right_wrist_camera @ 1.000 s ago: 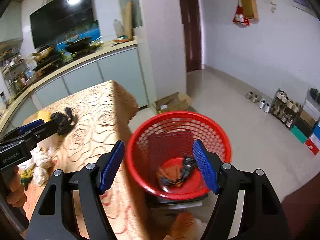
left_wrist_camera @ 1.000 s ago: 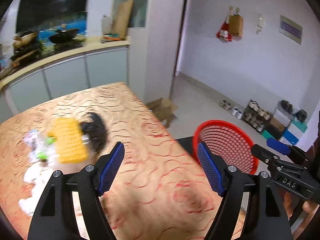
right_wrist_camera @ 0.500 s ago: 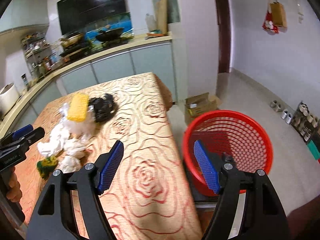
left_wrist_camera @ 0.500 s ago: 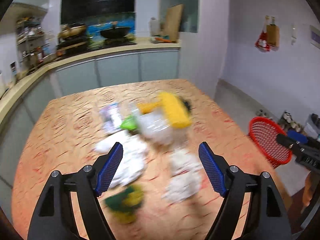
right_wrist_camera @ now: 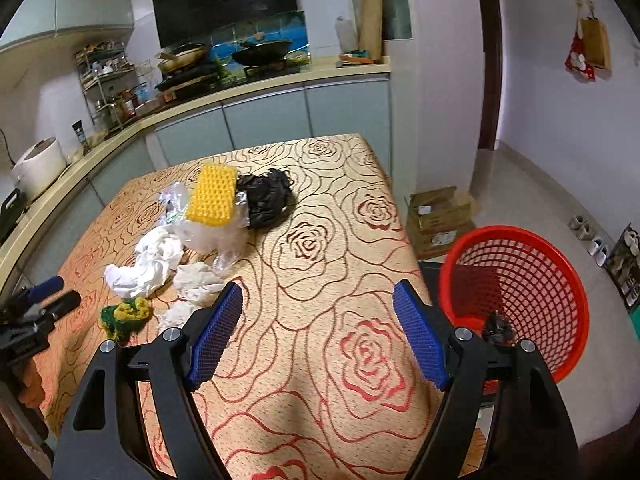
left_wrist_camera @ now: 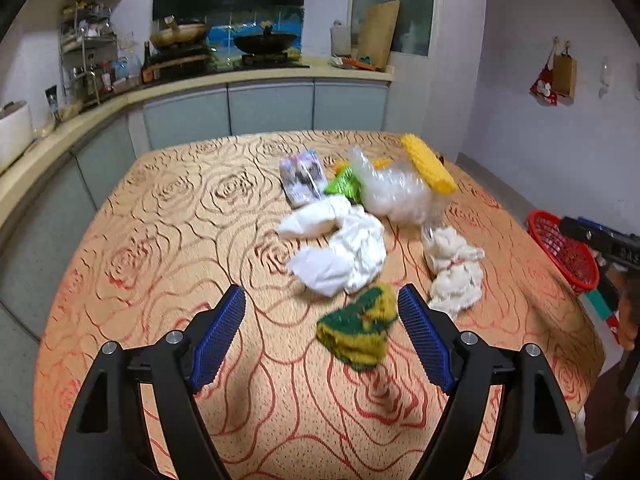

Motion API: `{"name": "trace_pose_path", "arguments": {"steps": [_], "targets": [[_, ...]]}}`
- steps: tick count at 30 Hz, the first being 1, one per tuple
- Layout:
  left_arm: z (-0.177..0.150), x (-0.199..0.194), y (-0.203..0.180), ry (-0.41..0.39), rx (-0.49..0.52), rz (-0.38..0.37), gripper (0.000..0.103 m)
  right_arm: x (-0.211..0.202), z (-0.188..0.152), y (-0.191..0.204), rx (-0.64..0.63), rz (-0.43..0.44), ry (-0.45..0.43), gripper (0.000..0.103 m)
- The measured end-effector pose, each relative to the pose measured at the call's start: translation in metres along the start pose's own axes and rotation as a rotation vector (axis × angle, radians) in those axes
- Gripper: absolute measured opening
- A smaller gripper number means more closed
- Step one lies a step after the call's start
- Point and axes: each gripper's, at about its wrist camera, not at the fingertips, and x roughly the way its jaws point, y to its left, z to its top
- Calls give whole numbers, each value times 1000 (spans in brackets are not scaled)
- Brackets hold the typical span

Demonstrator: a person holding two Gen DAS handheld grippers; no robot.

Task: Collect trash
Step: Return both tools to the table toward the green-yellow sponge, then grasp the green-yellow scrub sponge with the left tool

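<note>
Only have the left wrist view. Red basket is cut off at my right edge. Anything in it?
Observer: Yes. The right wrist view shows the red basket nearly whole, with a dark crumpled scrap low inside it.
Operator: Anything hidden behind the yellow sponge?
Observer: A black crumpled bag lies on the table, right against the yellow sponge.
Operator: Floor past the table?
Observer: A cardboard box sits on the floor beside the table's far corner, beyond the basket.
</note>
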Motion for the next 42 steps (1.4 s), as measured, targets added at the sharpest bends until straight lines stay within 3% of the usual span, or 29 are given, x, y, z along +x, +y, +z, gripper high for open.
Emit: {"name": "trace_pose_path", "arguments": {"steps": [17, 21, 22, 28, 42], "targets": [[-13, 46, -25, 107, 53, -10, 75, 26, 1, 25, -26, 58, 56, 75], [-11, 58, -30, 154, 70, -20, 56, 31, 2, 29, -22, 88, 73, 75], [-11, 60, -30, 161, 65, -24, 56, 31, 2, 30, -23, 90, 74, 75], [-10, 57, -25, 143, 43, -71, 48, 39, 0, 39, -44, 105, 89, 75], [-10, 28, -16, 92, 47, -50, 44, 64, -10, 77, -103, 178, 140, 75]]}}
